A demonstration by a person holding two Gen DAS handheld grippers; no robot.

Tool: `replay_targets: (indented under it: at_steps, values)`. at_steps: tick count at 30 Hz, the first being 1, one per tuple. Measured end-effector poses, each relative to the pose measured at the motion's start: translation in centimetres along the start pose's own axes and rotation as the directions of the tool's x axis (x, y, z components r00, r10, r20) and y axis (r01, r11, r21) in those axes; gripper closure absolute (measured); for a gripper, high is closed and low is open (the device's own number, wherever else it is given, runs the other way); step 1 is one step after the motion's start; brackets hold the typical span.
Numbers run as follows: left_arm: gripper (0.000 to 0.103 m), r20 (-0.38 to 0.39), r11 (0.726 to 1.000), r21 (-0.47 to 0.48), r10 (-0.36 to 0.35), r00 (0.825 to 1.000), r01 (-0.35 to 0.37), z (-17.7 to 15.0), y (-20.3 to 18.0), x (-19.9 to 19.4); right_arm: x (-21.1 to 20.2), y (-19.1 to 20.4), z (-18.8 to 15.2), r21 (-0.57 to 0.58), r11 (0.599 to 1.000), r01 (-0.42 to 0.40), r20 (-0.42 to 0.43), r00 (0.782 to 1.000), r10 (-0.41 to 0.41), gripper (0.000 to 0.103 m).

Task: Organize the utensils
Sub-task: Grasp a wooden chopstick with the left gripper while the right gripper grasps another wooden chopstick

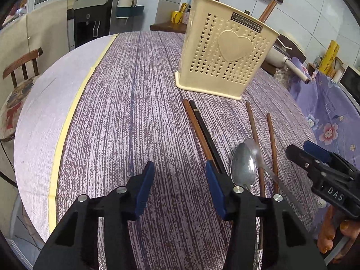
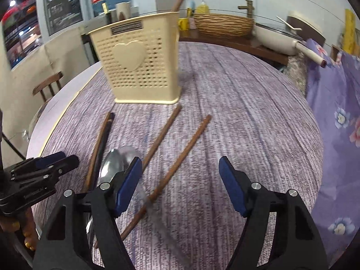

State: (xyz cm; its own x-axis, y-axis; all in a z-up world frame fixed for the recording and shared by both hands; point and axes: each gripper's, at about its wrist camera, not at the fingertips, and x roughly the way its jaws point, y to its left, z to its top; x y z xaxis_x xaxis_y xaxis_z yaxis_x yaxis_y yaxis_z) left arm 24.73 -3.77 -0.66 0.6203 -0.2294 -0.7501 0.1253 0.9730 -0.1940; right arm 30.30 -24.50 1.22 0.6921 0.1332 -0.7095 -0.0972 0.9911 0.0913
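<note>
A cream perforated utensil holder [image 1: 225, 51] with a heart stands upright on the round table; it also shows in the right wrist view [image 2: 139, 63]. In front of it lie a brown and a black chopstick side by side [image 1: 202, 135], two separate brown chopsticks [image 1: 254, 135] [image 1: 272, 144], a metal spoon [image 1: 244, 166] and a clear plastic spoon [image 1: 265, 166]. My left gripper [image 1: 180, 180] is open and empty above the table, left of the spoons. My right gripper [image 2: 180, 180] is open and empty over the chopsticks [image 2: 180, 150]. The metal spoon [image 2: 112, 166] lies by its left finger.
The table has a purple woven cloth [image 1: 135, 112] with a yellow-edged bare rim [image 1: 67, 123] at left. A wooden chair [image 1: 20, 67] stands at left. A flowered cloth [image 2: 337, 135] covers furniture at right. A wicker basket [image 2: 222, 24] and a pan [image 2: 276, 40] sit behind.
</note>
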Motion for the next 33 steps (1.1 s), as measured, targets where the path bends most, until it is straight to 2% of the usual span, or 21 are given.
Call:
replay_targets:
  at_steps: [6,10,13,21,26,28,33]
  values:
    - [0.059,0.011,0.998,0.061,-0.014,1.000,0.013,-0.3,-1.7,-0.2,0.2,-1.2,-0.5,0.074,0.997,0.005,-0.024,1.000,-0.004,0.033]
    - [0.064,0.003,0.999,0.034,0.023,1.000,-0.023,0.3,-0.7,0.5,-0.4,-0.3,-0.8,0.052,0.997,-0.061,-0.031,0.998,0.063,0.034]
    - [0.064,-0.011,0.999,0.031,0.014,1.000,-0.014,0.9,-0.2,1.1,-0.5,0.6,-0.8,0.042,0.991,-0.128,-0.036,0.991,0.130,0.034]
    - [0.064,-0.035,0.996,0.092,0.013,0.999,-0.010,1.6,-1.9,2.4,-0.6,0.5,-1.4,0.070,0.994,-0.089,-0.043,0.995,0.093,0.034]
    - [0.064,-0.017,0.992,0.119,0.054,0.998,-0.051,1.4,-2.6,2.5,-0.6,0.0,-1.5,0.077,0.994,-0.078,-0.048,0.996,0.081,0.034]
    - [0.070,-0.023,0.990,0.123,0.073,0.997,-0.070,1.5,-2.5,2.5,-0.6,0.1,-1.4,0.074,0.995,-0.072,-0.047,0.996,0.075,0.034]
    - [0.072,-0.026,0.989,0.112,0.100,0.995,-0.096,1.9,-1.4,2.4,-0.2,-0.4,-0.9,0.077,0.997,-0.008,-0.051,0.999,0.012,0.034]
